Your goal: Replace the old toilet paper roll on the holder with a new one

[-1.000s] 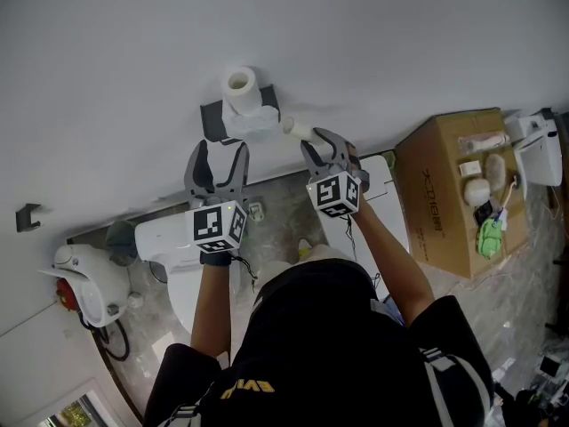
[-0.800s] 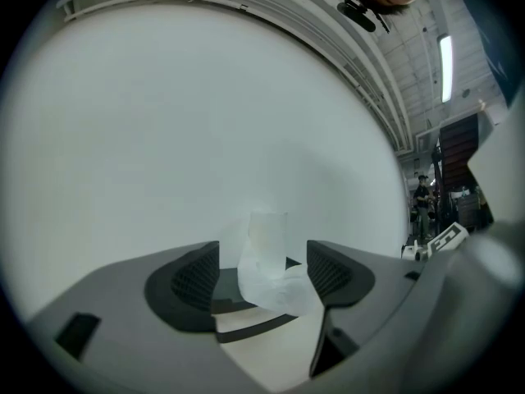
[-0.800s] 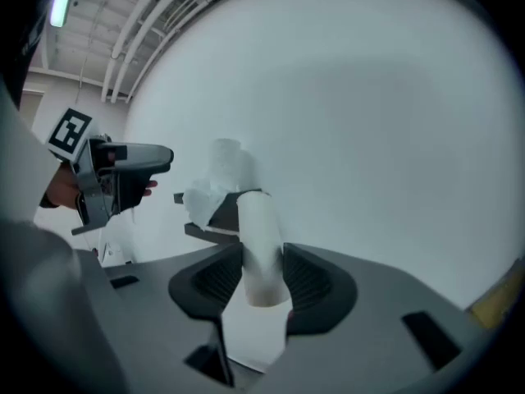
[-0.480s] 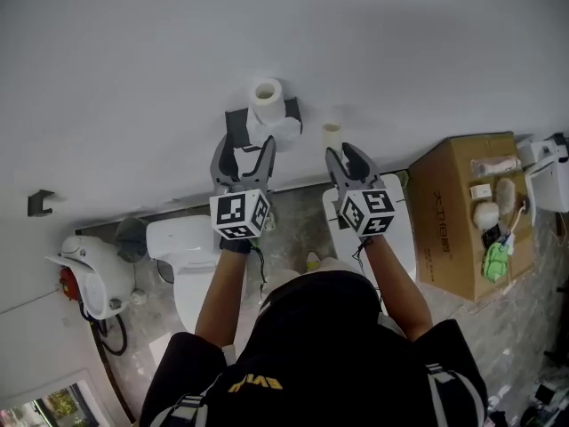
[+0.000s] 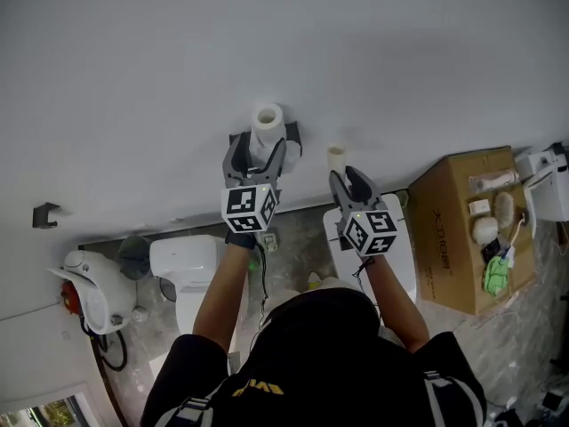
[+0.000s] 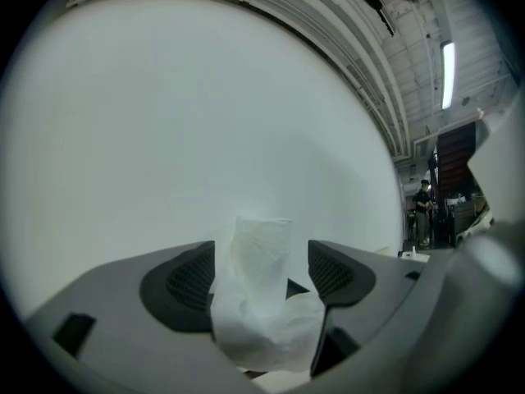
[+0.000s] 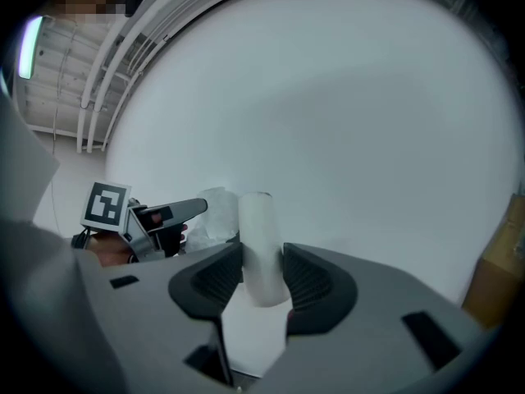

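Note:
A white toilet paper roll (image 5: 268, 121) sits at the dark holder (image 5: 292, 135) on the white wall, its hollow core showing. My left gripper (image 5: 258, 151) is open with a jaw on each side of the roll's lower part. In the left gripper view the roll (image 6: 261, 235) and loose crumpled paper fill the gap between the pads (image 6: 190, 279). To the right of the holder, my right gripper (image 5: 345, 174) is shut on a pale tube (image 5: 335, 156) that stands upright. The right gripper view shows that tube (image 7: 256, 228) pinched between both pads, with the roll (image 7: 215, 210) behind it.
A toilet (image 5: 189, 265) stands below the holder, with a white fixture (image 5: 89, 287) to its left. A cardboard box (image 5: 449, 234) with small items on top is at the right, beside a white unit (image 5: 553, 178). A dark hook (image 5: 44, 213) is on the wall.
My left gripper has moved up to the holder until its jaws flank the roll. My right gripper has drawn the tube away from the holder to the right and rolled it upright.

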Action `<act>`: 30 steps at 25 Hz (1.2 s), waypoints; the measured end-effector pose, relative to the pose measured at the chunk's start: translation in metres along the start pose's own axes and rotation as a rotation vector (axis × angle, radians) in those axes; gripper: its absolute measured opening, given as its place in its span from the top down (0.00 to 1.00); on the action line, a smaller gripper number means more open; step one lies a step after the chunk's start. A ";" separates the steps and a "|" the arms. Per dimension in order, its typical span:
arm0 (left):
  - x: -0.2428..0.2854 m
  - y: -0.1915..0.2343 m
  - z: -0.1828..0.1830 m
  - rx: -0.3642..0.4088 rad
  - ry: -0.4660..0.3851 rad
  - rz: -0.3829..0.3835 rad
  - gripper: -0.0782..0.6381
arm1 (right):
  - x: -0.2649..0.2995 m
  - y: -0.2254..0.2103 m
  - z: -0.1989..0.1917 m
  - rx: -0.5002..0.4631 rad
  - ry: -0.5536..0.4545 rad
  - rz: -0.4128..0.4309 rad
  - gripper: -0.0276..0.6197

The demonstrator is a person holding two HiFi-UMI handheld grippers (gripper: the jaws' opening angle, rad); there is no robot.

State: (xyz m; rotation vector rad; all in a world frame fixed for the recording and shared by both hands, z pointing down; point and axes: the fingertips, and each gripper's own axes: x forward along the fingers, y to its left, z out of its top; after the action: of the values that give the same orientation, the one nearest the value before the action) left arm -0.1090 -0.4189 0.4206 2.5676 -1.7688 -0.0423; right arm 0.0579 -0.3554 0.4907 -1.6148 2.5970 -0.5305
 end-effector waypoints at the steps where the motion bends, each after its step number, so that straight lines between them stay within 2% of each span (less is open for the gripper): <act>1: 0.004 0.002 0.000 -0.001 0.010 0.006 0.40 | -0.001 0.000 0.001 0.005 -0.003 0.002 0.72; 5: 0.014 0.002 -0.002 0.024 0.052 0.032 0.39 | -0.007 -0.003 0.005 0.011 -0.016 -0.001 0.72; 12: 0.028 -0.005 0.003 0.103 0.058 0.042 0.40 | -0.017 -0.003 0.005 0.024 -0.019 -0.004 0.72; 15: 0.031 -0.002 0.003 0.099 0.064 0.067 0.52 | -0.021 -0.003 0.003 0.025 -0.016 -0.010 0.72; 25: 0.030 -0.002 0.003 0.099 0.065 0.062 0.52 | -0.030 -0.010 0.007 0.018 -0.024 -0.024 0.72; 30: 0.023 -0.007 0.003 0.104 0.067 0.022 0.52 | -0.029 -0.004 0.008 0.011 -0.027 -0.018 0.72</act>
State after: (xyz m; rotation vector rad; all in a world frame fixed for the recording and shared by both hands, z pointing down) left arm -0.0946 -0.4384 0.4169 2.5850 -1.8222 0.1387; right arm 0.0761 -0.3334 0.4798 -1.6318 2.5581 -0.5191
